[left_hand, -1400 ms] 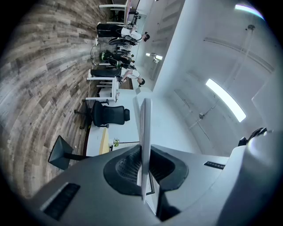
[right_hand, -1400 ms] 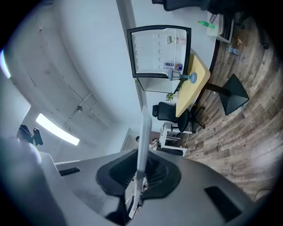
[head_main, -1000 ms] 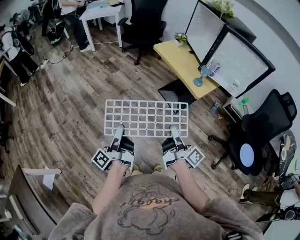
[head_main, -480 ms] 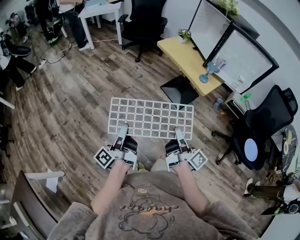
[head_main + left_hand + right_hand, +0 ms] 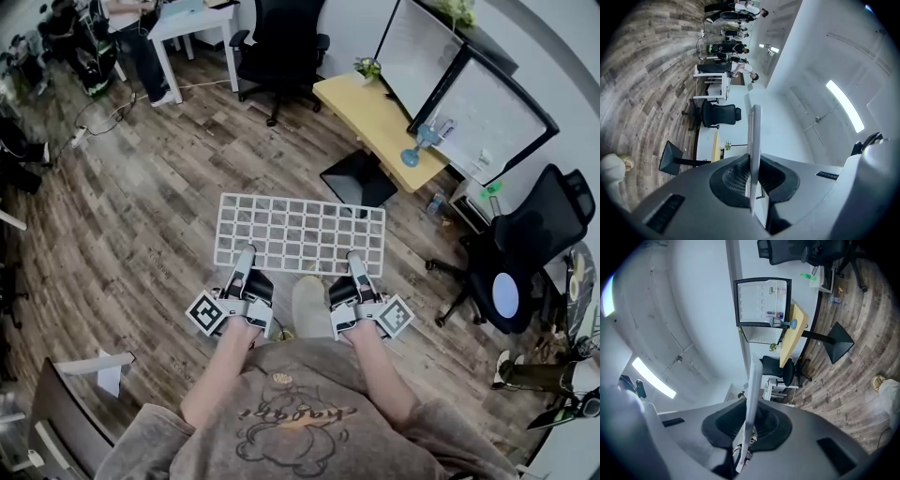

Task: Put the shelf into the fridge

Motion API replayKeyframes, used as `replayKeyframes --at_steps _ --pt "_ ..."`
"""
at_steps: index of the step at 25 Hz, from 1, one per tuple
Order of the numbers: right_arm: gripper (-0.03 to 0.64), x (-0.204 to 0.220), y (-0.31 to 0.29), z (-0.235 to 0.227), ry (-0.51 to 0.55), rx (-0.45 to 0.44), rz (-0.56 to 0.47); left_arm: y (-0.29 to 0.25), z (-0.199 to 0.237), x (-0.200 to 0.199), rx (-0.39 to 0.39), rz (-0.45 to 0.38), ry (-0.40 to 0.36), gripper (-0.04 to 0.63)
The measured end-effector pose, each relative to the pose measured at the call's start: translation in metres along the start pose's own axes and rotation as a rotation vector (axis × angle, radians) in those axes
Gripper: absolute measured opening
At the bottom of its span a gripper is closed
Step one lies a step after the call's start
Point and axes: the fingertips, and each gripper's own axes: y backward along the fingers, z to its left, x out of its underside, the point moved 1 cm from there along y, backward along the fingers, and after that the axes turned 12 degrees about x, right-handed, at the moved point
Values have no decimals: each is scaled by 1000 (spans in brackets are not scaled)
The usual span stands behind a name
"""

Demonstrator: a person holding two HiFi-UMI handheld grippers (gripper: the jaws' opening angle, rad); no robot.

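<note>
1. The person holds the white wire shelf [image 5: 300,234] out flat at their 12 o'clock, above the plank floor [image 5: 141,206]. No fridge shows in any view.
2. The left gripper [image 5: 242,258] is clamped on the shelf's near rim toward the left corner, and the right gripper [image 5: 356,262] on the same rim toward the right. Each gripper view shows the jaws nearly together, pinching the thin edge of the shelf.
3. Both grips bite only that near rim, so the far side hangs unsupported. I judge the shelf could pivot or slip from the pads if one hand twists or runs ahead of the other.
4. The shelf is wide. A yellow desk [image 5: 375,122] stands at 1 o'clock and a black office chair [image 5: 539,234] at 3 o'clock, so a careless turn might catch a corner.
5. The shelf is a rectangular grid of thin coated wire, smooth and likely slick. The jaw pads look dark, ribbed and rubbery, and the floor is mottled wood-grain plank.
</note>
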Motion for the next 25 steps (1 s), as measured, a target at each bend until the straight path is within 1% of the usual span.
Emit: replayKeyframes --at_steps 9,16,22,25 --pt "31 -12 -38 -7 -3 4 12 -27 24 -15 -3 -11 -3 49" --pt "29 -40 -91 -11 -3 2 31 -74 49 -30 -13 -20 -17 49" --pt "29 -73 -141 -12 -9 13 41 -127 70 -39 -22 -33 -9 49" --pt "29 -91 -167 -10 -9 5 43 -155 79 -44 -20 -27 -22 49"
